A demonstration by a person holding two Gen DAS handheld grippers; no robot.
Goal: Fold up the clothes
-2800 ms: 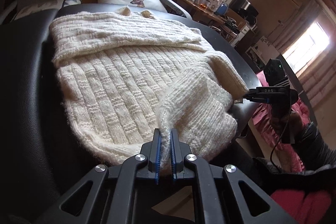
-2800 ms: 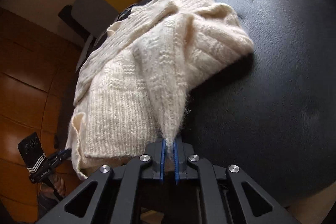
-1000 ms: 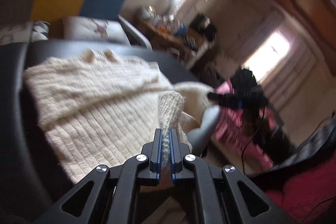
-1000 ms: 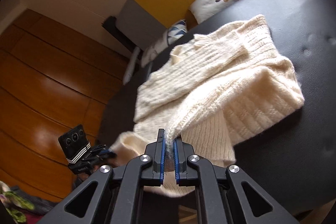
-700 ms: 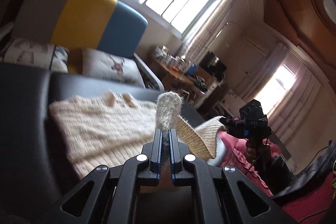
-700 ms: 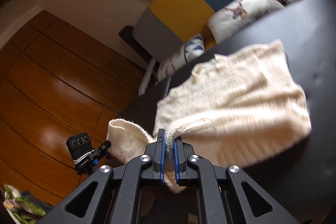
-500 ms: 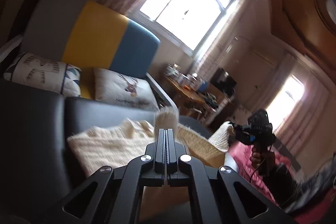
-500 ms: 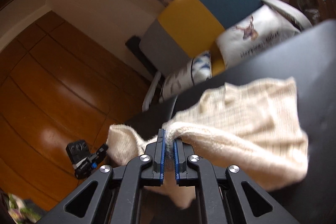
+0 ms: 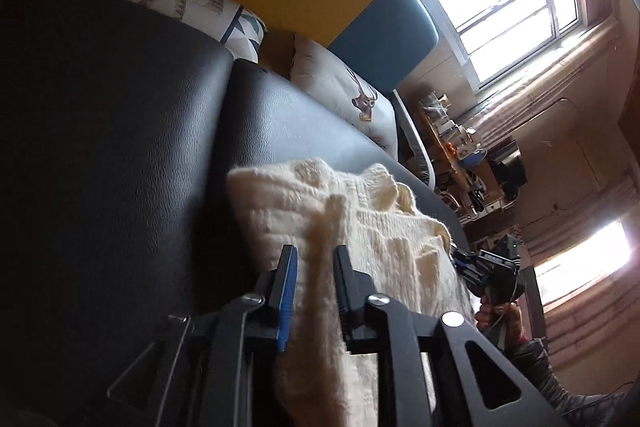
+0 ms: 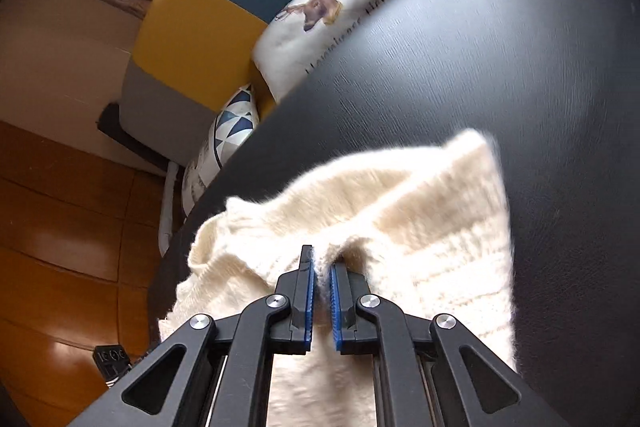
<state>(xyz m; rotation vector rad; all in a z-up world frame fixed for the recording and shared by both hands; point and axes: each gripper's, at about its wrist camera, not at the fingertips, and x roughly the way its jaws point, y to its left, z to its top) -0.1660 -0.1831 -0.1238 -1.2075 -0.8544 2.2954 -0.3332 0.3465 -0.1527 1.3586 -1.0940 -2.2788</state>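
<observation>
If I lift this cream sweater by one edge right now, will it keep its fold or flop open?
The cream sweater would probably flop: its thick knit already sags and bunches where the right gripper pinches it. It looks bulky but likely light. Its fuzzy surface probably grips the pads; the left gripper stands open around it.

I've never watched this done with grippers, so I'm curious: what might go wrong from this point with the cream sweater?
The left gripper is open while the right gripper pinches the sweater, so pulling away could drag the fold askew. The fuzzy knit may also snag on the blue finger pads. The sweater lies near the edge of the black cushion and could slide off.
</observation>
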